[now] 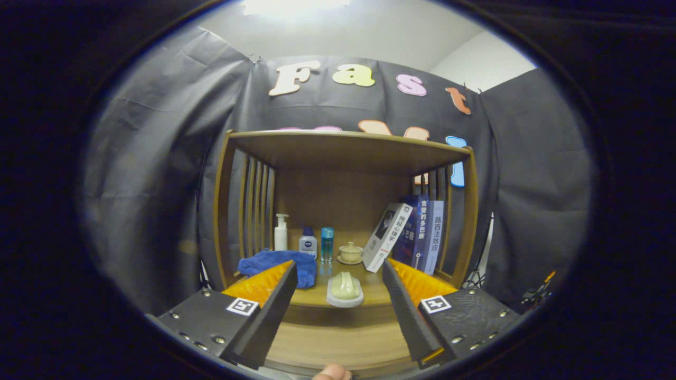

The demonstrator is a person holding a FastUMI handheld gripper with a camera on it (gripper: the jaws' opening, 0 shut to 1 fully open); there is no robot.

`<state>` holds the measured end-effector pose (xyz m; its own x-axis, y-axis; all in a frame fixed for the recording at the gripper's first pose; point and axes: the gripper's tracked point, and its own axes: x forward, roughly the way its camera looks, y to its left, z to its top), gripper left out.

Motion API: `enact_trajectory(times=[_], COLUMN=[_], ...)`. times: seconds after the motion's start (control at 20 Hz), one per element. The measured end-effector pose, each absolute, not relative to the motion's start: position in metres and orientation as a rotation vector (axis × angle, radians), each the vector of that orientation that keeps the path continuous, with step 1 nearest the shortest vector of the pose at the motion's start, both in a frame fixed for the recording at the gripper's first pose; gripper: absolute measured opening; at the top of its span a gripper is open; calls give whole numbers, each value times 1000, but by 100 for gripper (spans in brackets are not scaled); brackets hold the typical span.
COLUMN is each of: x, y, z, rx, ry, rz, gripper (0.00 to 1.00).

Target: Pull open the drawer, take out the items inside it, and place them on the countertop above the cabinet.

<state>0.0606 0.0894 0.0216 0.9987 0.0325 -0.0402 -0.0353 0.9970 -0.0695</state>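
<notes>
While the gripper (338, 274) hangs wide open and empty, a soap dish (345, 291) sits between its fingers, perhaps touching neither, beside a blue towel (280, 264).

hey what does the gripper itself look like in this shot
The hand-held gripper has two long wedge-shaped fingers with ribbed inner faces, mounted on textured plates fixed with round screws. Each plate carries a small square black-and-white marker tag. The fingers stand apart.
</notes>
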Motion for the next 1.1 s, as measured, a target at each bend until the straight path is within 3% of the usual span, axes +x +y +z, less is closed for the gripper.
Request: enact_trajectory(times=[1.1], x=[-11], y=[81], z=[-124], rx=[125], ry=[202], rz=[46], gripper=[96])
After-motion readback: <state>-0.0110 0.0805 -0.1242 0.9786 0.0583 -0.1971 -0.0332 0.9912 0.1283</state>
